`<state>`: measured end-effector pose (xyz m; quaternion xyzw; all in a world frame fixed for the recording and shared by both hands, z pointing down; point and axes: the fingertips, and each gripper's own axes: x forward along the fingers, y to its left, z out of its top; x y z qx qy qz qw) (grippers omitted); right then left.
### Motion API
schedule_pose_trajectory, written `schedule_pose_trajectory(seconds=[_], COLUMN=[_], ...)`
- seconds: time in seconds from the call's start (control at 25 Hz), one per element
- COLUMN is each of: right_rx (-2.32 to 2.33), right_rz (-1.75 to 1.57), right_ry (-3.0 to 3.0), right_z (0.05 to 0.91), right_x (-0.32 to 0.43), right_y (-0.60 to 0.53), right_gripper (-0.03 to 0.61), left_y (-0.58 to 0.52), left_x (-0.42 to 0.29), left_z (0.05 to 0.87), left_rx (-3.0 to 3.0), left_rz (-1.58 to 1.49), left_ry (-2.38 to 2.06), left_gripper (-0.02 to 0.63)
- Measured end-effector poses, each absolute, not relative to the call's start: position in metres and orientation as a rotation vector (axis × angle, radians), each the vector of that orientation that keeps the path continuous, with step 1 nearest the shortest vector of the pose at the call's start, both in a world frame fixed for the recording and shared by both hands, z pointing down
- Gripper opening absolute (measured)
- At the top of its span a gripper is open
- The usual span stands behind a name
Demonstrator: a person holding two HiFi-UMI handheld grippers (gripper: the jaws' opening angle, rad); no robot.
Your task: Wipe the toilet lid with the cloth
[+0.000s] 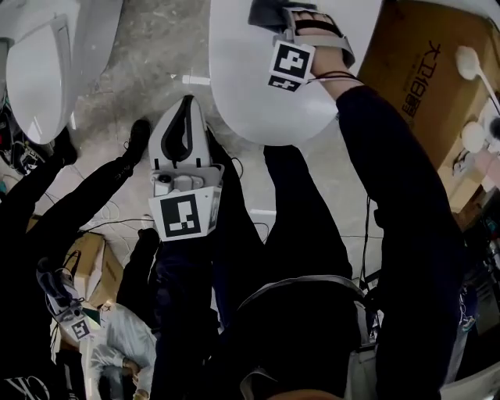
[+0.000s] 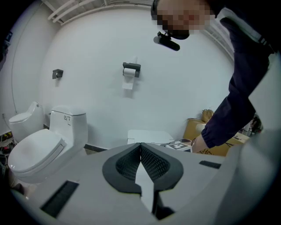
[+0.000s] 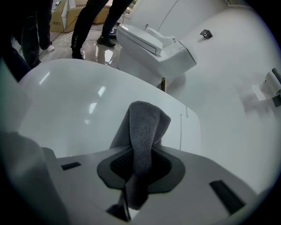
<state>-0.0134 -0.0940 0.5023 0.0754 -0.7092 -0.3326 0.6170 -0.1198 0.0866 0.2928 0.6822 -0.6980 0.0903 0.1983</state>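
Observation:
The white toilet lid (image 1: pixel 258 86) fills the top middle of the head view. My right gripper (image 1: pixel 273 14) rests on it near the top edge, shut on a dark grey cloth (image 3: pixel 142 127). In the right gripper view the cloth folds up out of the jaws and lies against the glossy lid (image 3: pixel 74 105). My left gripper (image 1: pixel 187 103) hangs over the floor just left of the lid, apart from it. Its jaws are shut with nothing between them, seen in its own view (image 2: pixel 140 146) pointing at the wall.
A second toilet (image 1: pixel 35 74) stands at the far left, also visible as the toilet (image 2: pixel 37 151). A cardboard box (image 1: pixel 418 74) sits right of the lid. Dark-clothed legs (image 1: pixel 94 187) and cables cross the floor. A paper holder (image 2: pixel 131 70) hangs on the wall.

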Motion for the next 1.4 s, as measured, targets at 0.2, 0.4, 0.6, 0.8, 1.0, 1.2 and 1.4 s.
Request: schedule_pose_trajectory(seconds=[0.2, 0.4, 0.6, 0.8, 1.0, 1.2, 1.4], right_rx=[0.111, 0.048, 0.005, -0.009, -0.063, -0.030, 0.164], right_rz=[-0.714, -0.640, -0.574, -0.522, -0.460, -0.154, -0.298], right_ry=[-1.658, -1.669, -1.680, -1.695, -1.695, -1.769, -1.819], right_z=[0.507, 0.513, 0.518, 0.521, 0.524, 0.509, 0.473], right_x=[-0.002, 0.012, 0.027, 0.032, 0.036, 0.028, 0.004], right_y=[-0.018, 0.065, 0.136, 0.177, 0.196, 0.170, 0.063], right_gripper=[0.066, 0.066, 0.067, 0.067, 0.067, 0.067, 0.067], left_y=[0.093, 0.095, 0.093, 0.096, 0.102, 0.106, 0.103], left_x=[-0.117, -0.117, -0.112, -0.110, -0.110, -0.109, -0.116], left_z=[0.295, 0.293, 0.288, 0.290, 0.295, 0.298, 0.298], left_rx=[1.968, 2.034, 2.091, 2.104, 2.076, 2.065, 2.030], left_rz=[0.258, 0.261, 0.257, 0.254, 0.244, 0.246, 0.236], left_ry=[-1.897, -1.840, -1.805, -1.798, -1.802, -1.803, -1.838], left_gripper=[0.015, 0.015, 0.015, 0.015, 0.015, 0.015, 0.015])
